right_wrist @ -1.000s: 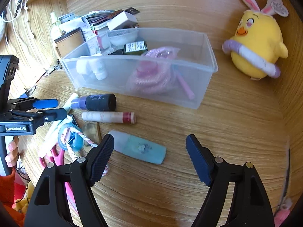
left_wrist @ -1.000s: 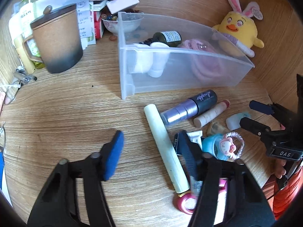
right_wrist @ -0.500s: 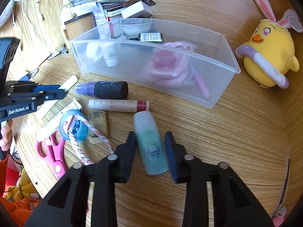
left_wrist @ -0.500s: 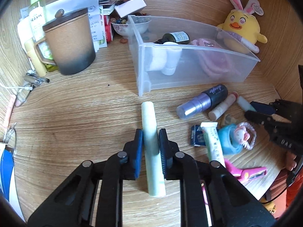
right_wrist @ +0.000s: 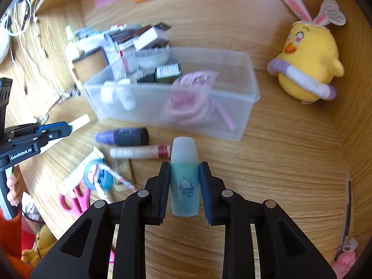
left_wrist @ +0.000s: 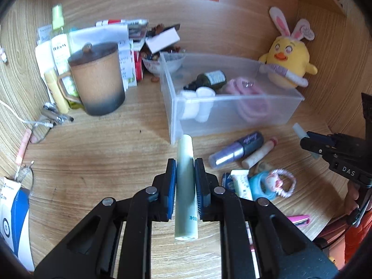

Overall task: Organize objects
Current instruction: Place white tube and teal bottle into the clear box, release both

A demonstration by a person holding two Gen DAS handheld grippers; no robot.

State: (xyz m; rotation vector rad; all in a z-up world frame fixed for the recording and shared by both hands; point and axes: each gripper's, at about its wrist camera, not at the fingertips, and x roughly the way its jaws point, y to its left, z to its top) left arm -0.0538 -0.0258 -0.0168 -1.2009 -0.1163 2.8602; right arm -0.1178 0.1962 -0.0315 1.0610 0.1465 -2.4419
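Observation:
My left gripper is shut on a long pale green tube and holds it above the desk, short of the clear plastic bin. My right gripper is shut on a small teal bottle with a frosted cap, lifted in front of the bin. The bin holds white bottles, a dark bottle and a pink coil. On the desk lie a purple-and-black tube, a pink-capped stick, a blue toy with braided ring, a white tube and pink scissors.
A brown lidded mug stands at the left with cartons, papers and a bowl behind it. A yellow chick plush sits in the back right corner. Wooden walls close the back and right. Cables lie at the far left.
Both grippers, shut on their objects half a second ago, have lifted them off the desk and moved toward the bin. One second ago both were open.

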